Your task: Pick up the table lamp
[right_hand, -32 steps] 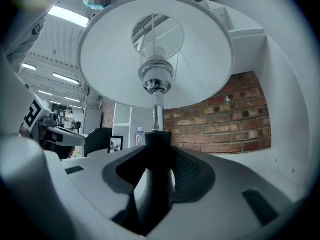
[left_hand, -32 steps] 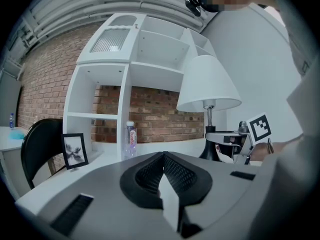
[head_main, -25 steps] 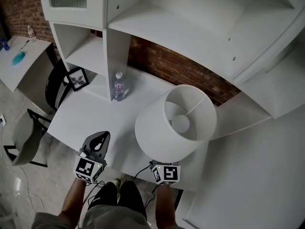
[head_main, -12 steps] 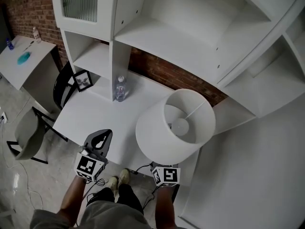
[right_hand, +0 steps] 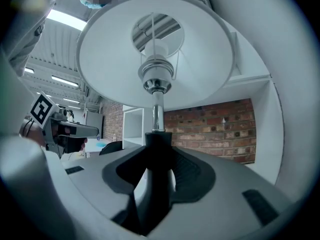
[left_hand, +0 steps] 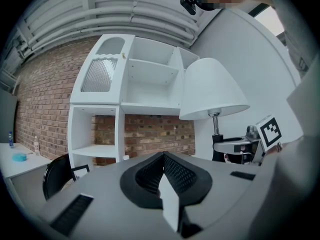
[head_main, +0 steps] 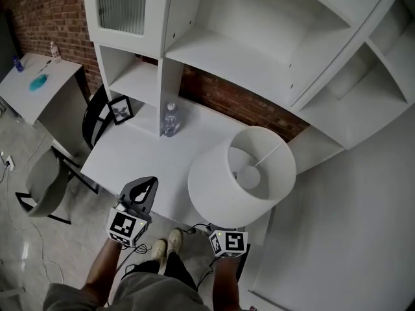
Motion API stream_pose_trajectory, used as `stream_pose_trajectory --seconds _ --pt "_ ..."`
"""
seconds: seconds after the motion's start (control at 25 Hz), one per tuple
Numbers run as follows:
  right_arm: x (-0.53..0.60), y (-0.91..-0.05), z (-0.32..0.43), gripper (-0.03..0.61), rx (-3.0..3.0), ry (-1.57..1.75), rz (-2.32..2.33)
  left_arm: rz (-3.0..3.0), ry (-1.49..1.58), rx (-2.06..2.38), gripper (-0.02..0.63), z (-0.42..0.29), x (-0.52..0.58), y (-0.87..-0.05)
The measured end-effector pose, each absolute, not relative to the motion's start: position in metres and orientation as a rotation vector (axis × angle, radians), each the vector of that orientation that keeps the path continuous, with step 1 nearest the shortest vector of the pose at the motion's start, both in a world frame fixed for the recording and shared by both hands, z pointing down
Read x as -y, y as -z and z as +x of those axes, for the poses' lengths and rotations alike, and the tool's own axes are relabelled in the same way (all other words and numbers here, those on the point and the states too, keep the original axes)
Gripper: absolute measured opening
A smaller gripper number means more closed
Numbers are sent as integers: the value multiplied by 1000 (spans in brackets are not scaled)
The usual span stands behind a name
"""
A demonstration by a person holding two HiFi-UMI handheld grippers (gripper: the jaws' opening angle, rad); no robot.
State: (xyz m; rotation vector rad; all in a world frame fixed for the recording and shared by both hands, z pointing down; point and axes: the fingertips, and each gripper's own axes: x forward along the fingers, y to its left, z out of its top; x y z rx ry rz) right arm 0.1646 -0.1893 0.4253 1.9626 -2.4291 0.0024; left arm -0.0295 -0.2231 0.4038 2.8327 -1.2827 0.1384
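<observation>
Smooth, white, cone-shaded table lamp point(head_main: 217, 186) — clamped.

Both bare forearms reach forward and down, side by side, the left one point(head_main: 102, 272) slightly apart from the right. The left gripper point(head_main: 146, 185) has its fingers pressed together, holding nothing. The right gripper point(right_hand: 157, 154) clamps its fingers on the table lamp point(right_hand: 156, 44) at its dark stem.

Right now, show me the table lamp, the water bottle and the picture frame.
table lamp point(head_main: 211, 190), head view, outer side of its white shade.
water bottle point(head_main: 170, 122), head view, its clear body.
picture frame point(head_main: 120, 111), head view, the picture inside the black frame.
</observation>
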Motion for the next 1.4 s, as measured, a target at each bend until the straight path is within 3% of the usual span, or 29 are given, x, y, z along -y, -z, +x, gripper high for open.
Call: stream_pose_trajectory --seconds 1.4 --pt "154 -422 143 164 2391 18 1994 2839 -121 1296 3 -55 200 -397"
